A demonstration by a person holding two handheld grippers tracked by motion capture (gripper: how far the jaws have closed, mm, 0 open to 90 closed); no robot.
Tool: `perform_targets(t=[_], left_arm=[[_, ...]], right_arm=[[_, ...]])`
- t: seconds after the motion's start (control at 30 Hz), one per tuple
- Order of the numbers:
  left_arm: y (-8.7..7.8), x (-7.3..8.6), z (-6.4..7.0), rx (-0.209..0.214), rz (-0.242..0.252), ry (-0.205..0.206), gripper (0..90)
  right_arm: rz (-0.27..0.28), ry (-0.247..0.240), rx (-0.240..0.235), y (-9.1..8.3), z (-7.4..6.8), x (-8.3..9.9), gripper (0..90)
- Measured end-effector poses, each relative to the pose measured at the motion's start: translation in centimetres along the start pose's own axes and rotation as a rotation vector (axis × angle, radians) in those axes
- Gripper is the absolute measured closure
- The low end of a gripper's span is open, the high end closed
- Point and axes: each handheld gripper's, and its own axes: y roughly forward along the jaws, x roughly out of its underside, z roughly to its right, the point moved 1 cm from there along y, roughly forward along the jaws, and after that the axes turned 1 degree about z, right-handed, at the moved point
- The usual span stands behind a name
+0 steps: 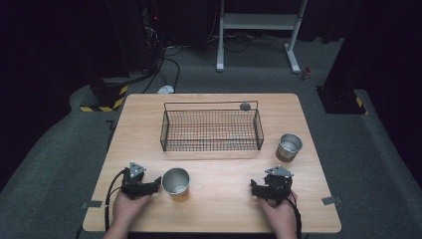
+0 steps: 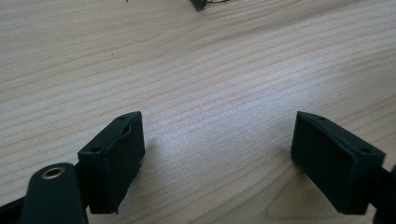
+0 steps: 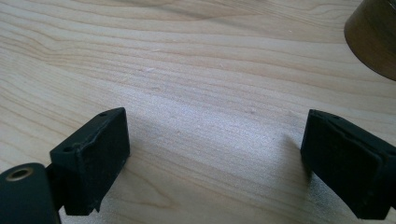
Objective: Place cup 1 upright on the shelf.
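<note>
We hold both the left gripper [image 1: 155, 186] and right gripper [image 1: 255, 189] spread wide and empty, the near cup [image 1: 176, 182] beside the left.

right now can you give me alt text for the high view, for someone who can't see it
A person's two hands rest on a wooden table, each holding an open black claw: left claw beside a metal cup, right claw on bare wood. Farther back sit a wire basket and a second metal cup.

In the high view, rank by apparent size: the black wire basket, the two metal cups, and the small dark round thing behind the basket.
1. Black wire basket, clearly largest.
2. Near metal cup and far metal cup: alike; nearness makes ranking unsure.
3. Small dark round thing, smallest.
</note>
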Motion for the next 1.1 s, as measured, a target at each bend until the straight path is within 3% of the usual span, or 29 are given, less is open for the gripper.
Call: perform_targets(t=[0.5, 0.73, 1.1], left_arm=[[-2.1, -0.2, -0.7, 0.089, 0.066, -0.011, 18.6], [-3.1, -0.4, -0.6, 0.098, 0.093, -0.021, 18.7], [-4.9, -1.2, -0.2, 0.126, 0.138, 0.010, 18.6]], right_arm=[[0.000, 0.000, 0.000, 0.0, 0.0, 0.0, 7.9], [0.003, -0.004, 0.003, 0.1, 0.0, 0.0, 8.0], [0.000, 0.001, 0.003, 0.1, 0.0, -0.1, 8.0]])
